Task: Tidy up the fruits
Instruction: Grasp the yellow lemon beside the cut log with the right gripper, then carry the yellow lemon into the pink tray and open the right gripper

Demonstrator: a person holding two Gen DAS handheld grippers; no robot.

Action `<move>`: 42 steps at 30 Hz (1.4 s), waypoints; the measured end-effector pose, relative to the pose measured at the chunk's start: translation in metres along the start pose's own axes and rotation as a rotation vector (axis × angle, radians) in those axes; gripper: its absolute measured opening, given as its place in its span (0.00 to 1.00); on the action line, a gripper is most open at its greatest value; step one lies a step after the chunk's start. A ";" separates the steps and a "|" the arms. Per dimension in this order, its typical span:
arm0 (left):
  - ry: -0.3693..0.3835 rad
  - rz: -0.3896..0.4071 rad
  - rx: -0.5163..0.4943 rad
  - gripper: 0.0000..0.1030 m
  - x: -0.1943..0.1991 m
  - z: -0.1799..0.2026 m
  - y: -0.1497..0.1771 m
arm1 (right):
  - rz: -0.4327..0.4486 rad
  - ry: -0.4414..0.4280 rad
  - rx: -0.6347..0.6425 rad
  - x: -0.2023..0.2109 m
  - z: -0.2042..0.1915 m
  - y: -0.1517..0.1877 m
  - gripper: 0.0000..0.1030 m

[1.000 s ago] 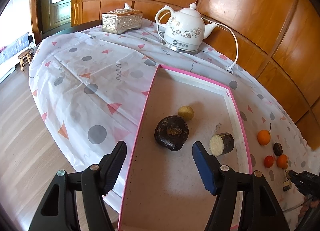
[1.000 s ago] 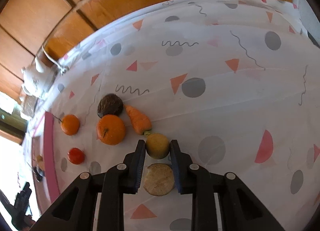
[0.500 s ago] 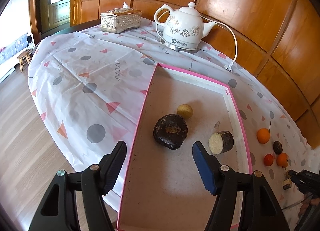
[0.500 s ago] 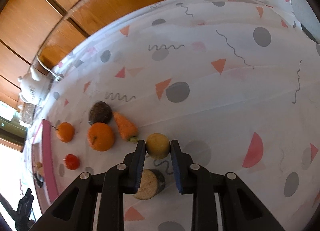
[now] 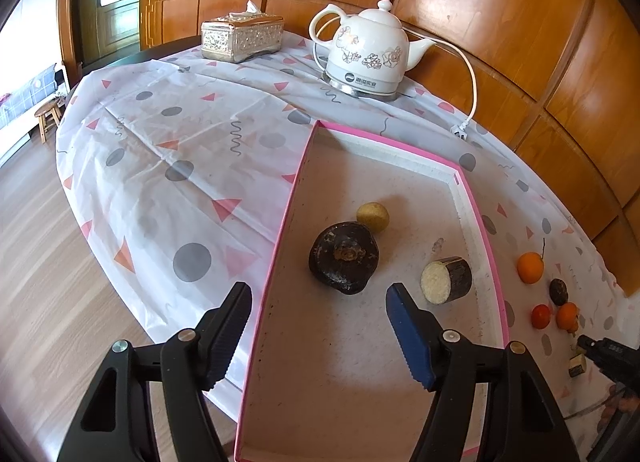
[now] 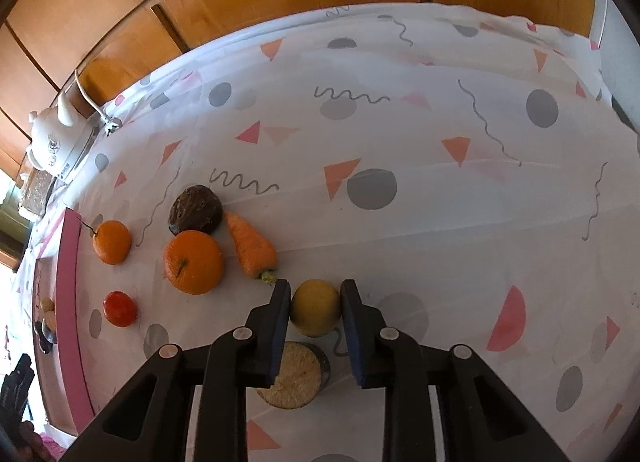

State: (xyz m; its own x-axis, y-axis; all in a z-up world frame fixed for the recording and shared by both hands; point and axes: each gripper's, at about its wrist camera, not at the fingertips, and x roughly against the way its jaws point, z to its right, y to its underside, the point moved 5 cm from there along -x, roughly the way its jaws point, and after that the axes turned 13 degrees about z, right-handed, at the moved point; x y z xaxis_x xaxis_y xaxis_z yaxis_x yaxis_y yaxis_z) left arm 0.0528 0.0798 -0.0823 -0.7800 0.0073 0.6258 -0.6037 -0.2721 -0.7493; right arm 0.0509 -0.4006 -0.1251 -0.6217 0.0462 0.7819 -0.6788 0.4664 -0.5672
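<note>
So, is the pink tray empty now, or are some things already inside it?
Not empty. The pink tray holds three things: a dark lumpy fruit, a small yellow ball-shaped fruit, and a short cut cylinder.

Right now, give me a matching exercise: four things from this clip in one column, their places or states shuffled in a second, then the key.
Things
1. yellow round fruit
2. carrot
3. big dark lumpy fruit
4. left tongs

Places or states
A. inside the pink-rimmed tray
B. open, holding nothing
C. gripped between the right tongs
D. lying on the tablecloth beside the large orange

Pairs: 1-C, 2-D, 3-A, 4-B
</note>
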 end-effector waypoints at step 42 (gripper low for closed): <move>-0.005 0.000 0.038 0.70 -0.003 -0.014 -0.001 | -0.085 -0.469 0.636 0.021 -0.302 0.105 0.31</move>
State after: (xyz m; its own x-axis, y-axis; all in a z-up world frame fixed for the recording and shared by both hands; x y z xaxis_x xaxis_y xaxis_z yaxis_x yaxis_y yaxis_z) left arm 0.0528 0.0936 -0.0866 -0.7790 0.0024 0.6271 -0.5970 -0.3087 -0.7405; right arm 0.0843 -0.0839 -0.0907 -0.5614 -0.4101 0.7187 -0.7361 -0.1493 -0.6602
